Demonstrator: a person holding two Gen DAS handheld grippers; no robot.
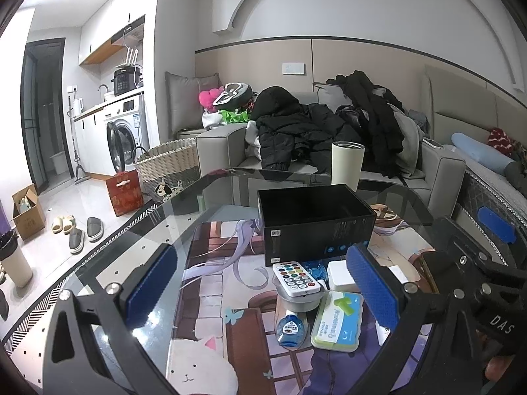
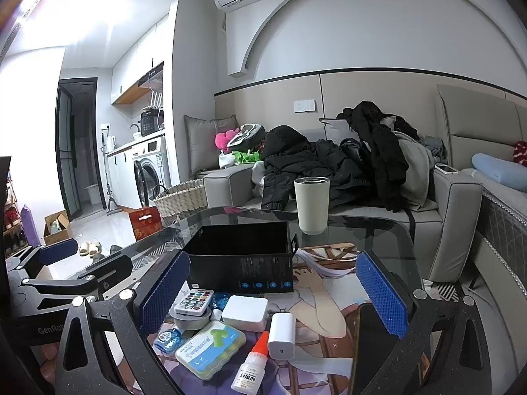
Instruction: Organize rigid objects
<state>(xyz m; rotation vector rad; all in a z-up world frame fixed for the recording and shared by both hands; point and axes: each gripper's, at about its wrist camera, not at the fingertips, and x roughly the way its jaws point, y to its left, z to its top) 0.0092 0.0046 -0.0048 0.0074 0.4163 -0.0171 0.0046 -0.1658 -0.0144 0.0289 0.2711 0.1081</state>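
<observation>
An open, empty black box (image 1: 316, 220) (image 2: 240, 260) stands on the glass table. In front of it lie a white remote (image 1: 295, 278) (image 2: 194, 302) on a grey round tin, a white square case (image 2: 245, 312) (image 1: 341, 275), a green earplug case (image 1: 337, 321) (image 2: 210, 349), a blue correction tape (image 1: 290, 329) (image 2: 168, 339), a white charger (image 2: 281, 335) and a small red-capped bottle (image 2: 250, 368). My left gripper (image 1: 260, 293) is open, hovering over the remote and cases. My right gripper (image 2: 273, 299) is open above the same pile. Both are empty.
A cream tumbler (image 1: 347, 164) (image 2: 311, 204) stands behind the box near the table's far edge. A dark phone (image 2: 362, 345) lies by my right finger. A sofa with dark coats (image 1: 316, 125) is behind the table. The left gripper's fingers (image 2: 82, 273) show at left in the right wrist view.
</observation>
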